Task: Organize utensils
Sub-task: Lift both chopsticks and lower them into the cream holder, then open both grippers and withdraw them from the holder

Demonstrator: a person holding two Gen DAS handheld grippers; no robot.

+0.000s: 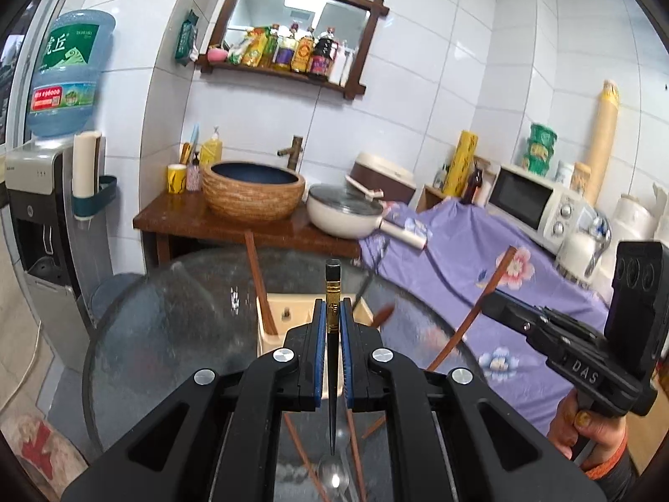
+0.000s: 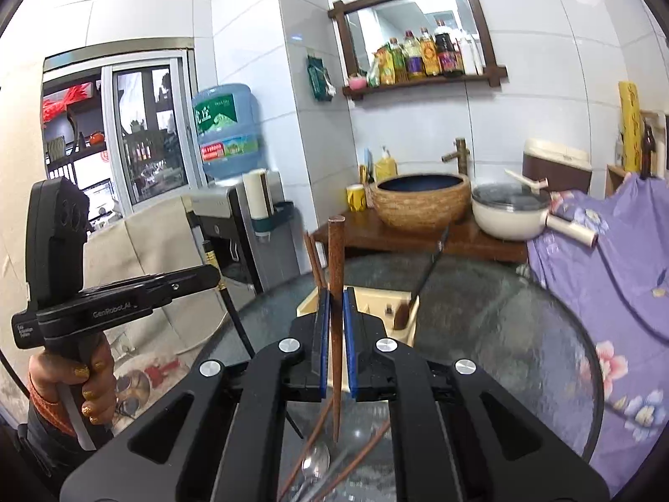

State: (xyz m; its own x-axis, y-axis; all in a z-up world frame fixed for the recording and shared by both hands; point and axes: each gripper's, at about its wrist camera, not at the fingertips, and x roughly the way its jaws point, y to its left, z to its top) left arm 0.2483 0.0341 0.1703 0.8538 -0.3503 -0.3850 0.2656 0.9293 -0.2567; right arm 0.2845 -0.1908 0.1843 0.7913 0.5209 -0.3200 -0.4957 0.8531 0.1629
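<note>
My left gripper is shut on a black chopstick with a gold band, held upright above the glass table. In the right wrist view my right gripper is shut on a brown wooden chopstick, also upright. Just beyond both stands a beige utensil holder, with a brown chopstick and a dark utensil leaning in it. Loose brown chopsticks and a metal spoon lie on the glass under the grippers. Each gripper shows in the other's view, held by a hand.
The round glass table stands in front of a wooden stand with a woven basin and a white pan. A purple floral cloth with a microwave lies to the right. A water dispenser is at the left.
</note>
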